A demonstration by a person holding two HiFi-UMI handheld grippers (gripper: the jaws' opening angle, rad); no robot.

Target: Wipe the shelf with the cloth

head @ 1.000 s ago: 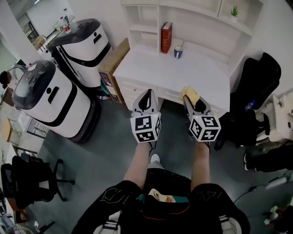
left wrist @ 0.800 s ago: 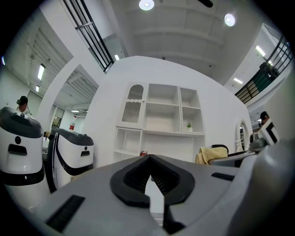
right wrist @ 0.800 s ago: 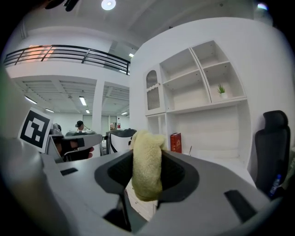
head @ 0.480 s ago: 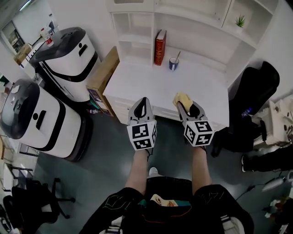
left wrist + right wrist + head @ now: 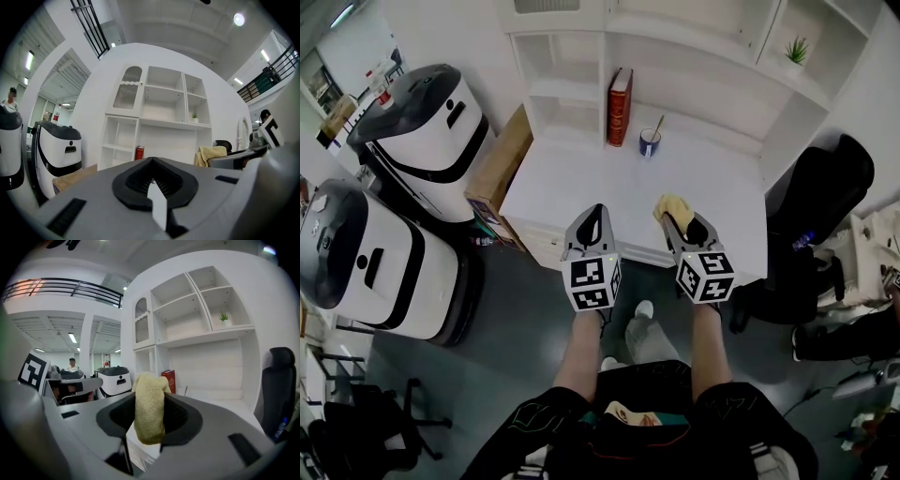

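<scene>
A yellow cloth (image 5: 672, 204) (image 5: 150, 405) hangs pinched in my right gripper (image 5: 679, 217) (image 5: 149, 425), which is shut on it over the front edge of the white desk (image 5: 581, 178). My left gripper (image 5: 592, 217) (image 5: 152, 174) is shut with nothing in it, beside the right one at the same front edge. The white shelf unit (image 5: 694, 56) (image 5: 157, 122) (image 5: 197, 333) rises behind the desk. The cloth also shows at the right of the left gripper view (image 5: 209, 154).
A red book (image 5: 619, 94) and a blue cup with a stick (image 5: 649, 141) stand at the back of the desk. A small plant (image 5: 797, 49) sits on a high shelf. Two white machines (image 5: 412, 122) stand left, a black chair (image 5: 820, 202) right, a cardboard box (image 5: 495, 169) beside the desk.
The person has stepped toward the desk. Both grippers now reach over its front edge, and the right one still holds the cloth.
</scene>
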